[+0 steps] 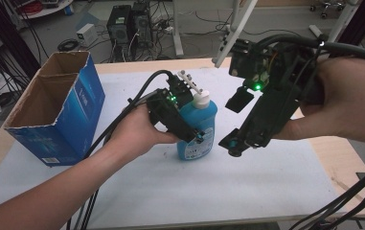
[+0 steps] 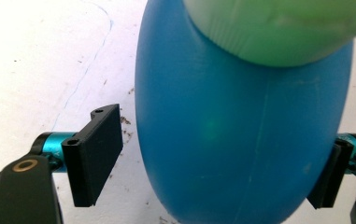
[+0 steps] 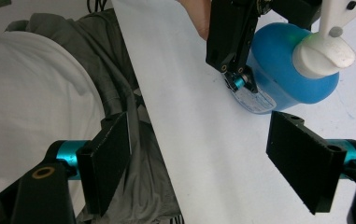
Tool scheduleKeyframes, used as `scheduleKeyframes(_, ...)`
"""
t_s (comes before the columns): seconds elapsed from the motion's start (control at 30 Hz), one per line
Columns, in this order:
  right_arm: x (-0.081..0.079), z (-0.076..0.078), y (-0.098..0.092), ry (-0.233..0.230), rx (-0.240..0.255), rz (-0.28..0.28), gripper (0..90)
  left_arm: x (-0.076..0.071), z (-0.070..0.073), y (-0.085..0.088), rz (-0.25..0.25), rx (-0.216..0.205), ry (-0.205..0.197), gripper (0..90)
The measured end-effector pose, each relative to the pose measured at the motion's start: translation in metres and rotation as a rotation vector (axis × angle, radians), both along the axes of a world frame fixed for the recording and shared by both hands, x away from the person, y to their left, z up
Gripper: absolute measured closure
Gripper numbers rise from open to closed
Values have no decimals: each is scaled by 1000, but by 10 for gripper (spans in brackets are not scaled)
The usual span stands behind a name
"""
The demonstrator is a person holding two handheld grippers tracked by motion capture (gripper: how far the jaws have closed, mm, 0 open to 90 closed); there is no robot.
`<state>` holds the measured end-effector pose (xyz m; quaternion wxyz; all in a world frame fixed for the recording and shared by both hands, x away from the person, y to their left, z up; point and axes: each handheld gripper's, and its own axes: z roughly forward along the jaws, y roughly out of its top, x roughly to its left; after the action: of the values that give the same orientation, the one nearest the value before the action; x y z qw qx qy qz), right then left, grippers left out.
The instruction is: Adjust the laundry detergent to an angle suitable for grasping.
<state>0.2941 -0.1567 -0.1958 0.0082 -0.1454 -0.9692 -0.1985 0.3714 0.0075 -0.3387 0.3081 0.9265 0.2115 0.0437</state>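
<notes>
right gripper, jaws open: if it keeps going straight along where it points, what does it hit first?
Probably the white table cover: between the right gripper and its open jaws lies bare sheet near the table edge. The blue bottle sits off to the side, so likely missed; depth is unclear.

Your right gripper (image 3: 199, 163) holds its jaws wide apart with nothing between them, while beyond its right jaw the blue pump bottle (image 3: 288, 70) stands on the white table cover (image 3: 203, 130), the left gripper (image 3: 234, 42) against it.
</notes>
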Motion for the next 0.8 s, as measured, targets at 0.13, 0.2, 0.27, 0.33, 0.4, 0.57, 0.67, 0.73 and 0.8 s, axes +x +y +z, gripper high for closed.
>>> scheduleKeyframes(0.13, 0, 0, 0, 1, 0, 1, 215, 0, -1, -1, -6, -5, 3, 212)
scheduleKeyframes(0.2, 0, 0, 0, 1, -2, 0, 215, 0, -1, -1, -4, -3, 0, 221)
scheduleKeyframes(0.27, 0, 0, 0, 3, -4, -3, 215, 0, -2, -1, 2, -3, 3, 221)
scheduleKeyframes(0.33, 0, -1, 0, 2, -3, -2, 215, 0, -2, -1, -3, -3, 6, 232)
scheduleKeyframes(0.4, 0, -1, 0, 2, -3, 1, 215, 1, -2, -1, -7, 1, 7, 243)
scheduleKeyframes(0.57, 0, 0, -1, 3, -2, -4, 215, 1, -3, -1, -5, 6, 14, 250)
scheduleKeyframes(0.67, 1, -1, -1, 3, -6, -5, 215, 1, -4, -2, -6, 5, 17, 267)
scheduleKeyframes(0.73, 0, -1, -1, 5, -6, -4, 215, 2, -4, -2, -9, 11, 21, 268)
scheduleKeyframes(0.8, 0, -1, -1, 6, -7, -4, 215, 2, -4, -2, -1, 9, 25, 268)
